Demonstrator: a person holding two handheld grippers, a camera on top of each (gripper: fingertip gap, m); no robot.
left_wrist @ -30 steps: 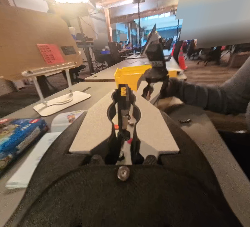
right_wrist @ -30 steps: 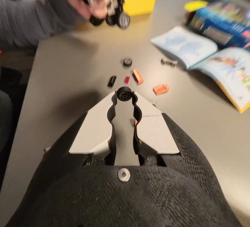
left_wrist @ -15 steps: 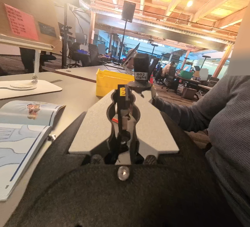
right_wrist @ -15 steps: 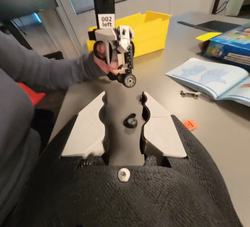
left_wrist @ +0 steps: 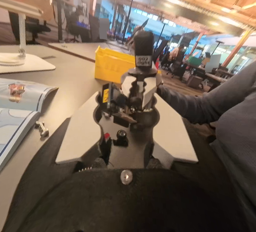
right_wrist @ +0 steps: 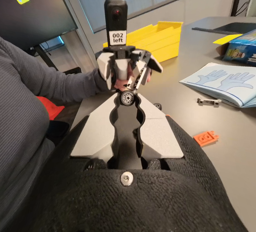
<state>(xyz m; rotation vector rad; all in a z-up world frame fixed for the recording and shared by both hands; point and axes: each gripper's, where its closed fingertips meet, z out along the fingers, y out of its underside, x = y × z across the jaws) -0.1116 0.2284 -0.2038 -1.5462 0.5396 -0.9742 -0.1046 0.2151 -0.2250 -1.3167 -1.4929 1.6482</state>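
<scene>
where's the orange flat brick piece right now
In the right wrist view, the flat orange studded plate lies on the grey table, right of the right gripper, below the open booklet.

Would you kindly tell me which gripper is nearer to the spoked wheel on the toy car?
Right. The right gripper presses its fingers on the wheel from both sides; the left gripper is just beyond it, fingers spread around the toy car.

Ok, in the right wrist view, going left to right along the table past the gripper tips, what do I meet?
Loose black wheel → orange plate → grey axle piece → open booklet → blue box.
</scene>
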